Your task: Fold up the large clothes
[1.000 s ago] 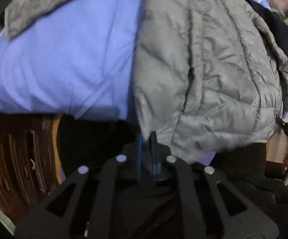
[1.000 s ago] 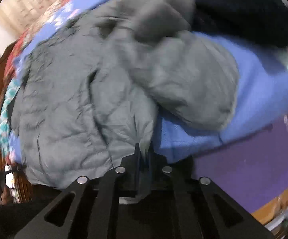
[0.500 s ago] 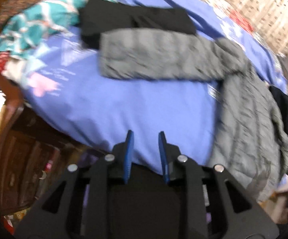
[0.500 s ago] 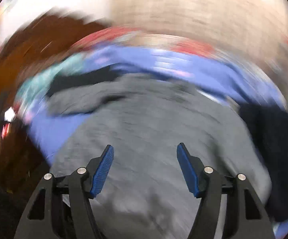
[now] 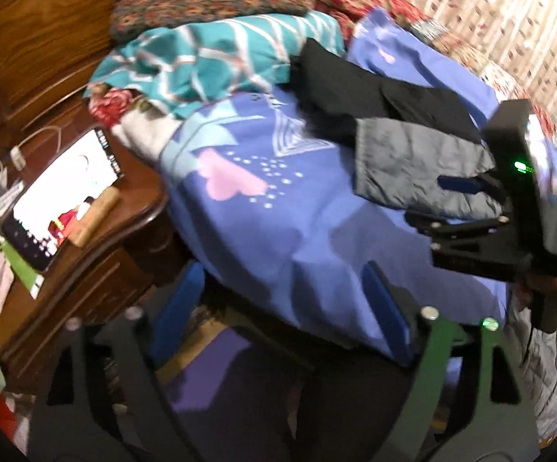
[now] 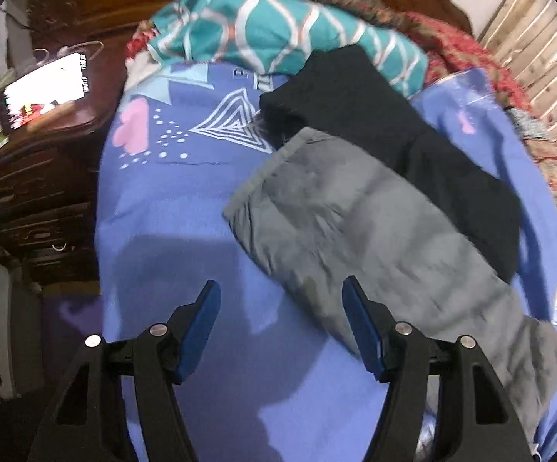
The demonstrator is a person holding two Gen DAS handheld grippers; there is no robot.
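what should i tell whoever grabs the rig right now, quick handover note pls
Left tool: open, empty, at the near edge of the bed.
Right tool: open, empty, low over the grey jacket sleeve.
The sleeve lies stretched out flat on the blue bedsheet, its far side against a black garment. The jacket's body runs off toward the right.
Done: nothing looks folded yet; jacket is spread out.
Left: take the sleeve cuff, fold it in over the body, then fold the rest.
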